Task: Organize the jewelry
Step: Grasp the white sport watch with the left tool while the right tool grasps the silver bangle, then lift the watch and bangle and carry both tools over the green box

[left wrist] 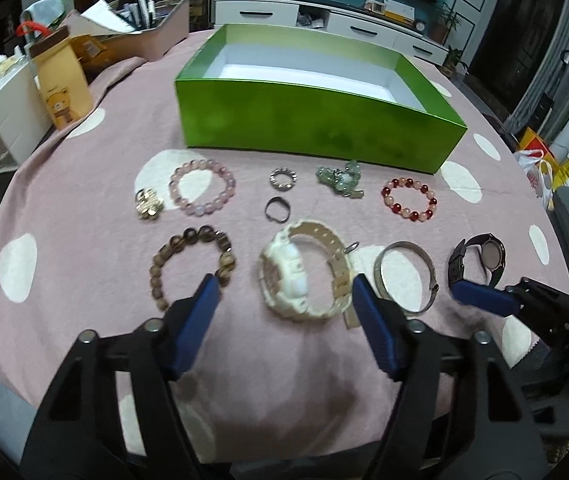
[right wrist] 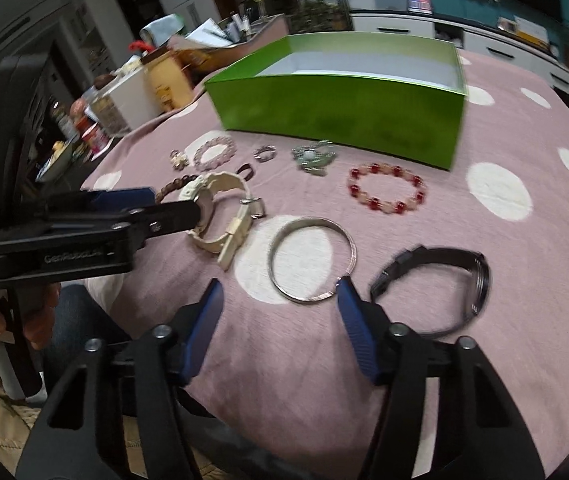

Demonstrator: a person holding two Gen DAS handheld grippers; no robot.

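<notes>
A pink dotted cloth (left wrist: 96, 216) covers the table, an open green box (left wrist: 316, 128) at its far side and white cabinets (left wrist: 364, 26) beyond. Jewelry lies before the box. The left gripper (left wrist: 284, 300) gapes empty around the white watch (left wrist: 304, 272); the right gripper (right wrist: 280, 300) spreads empty near the bangle (right wrist: 312, 260).

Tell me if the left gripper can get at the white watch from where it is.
Probably yes. The left gripper is open, its fingers on either side of the white watch, and nothing lies between them. The silver bangle lies close beside the right finger.
</notes>
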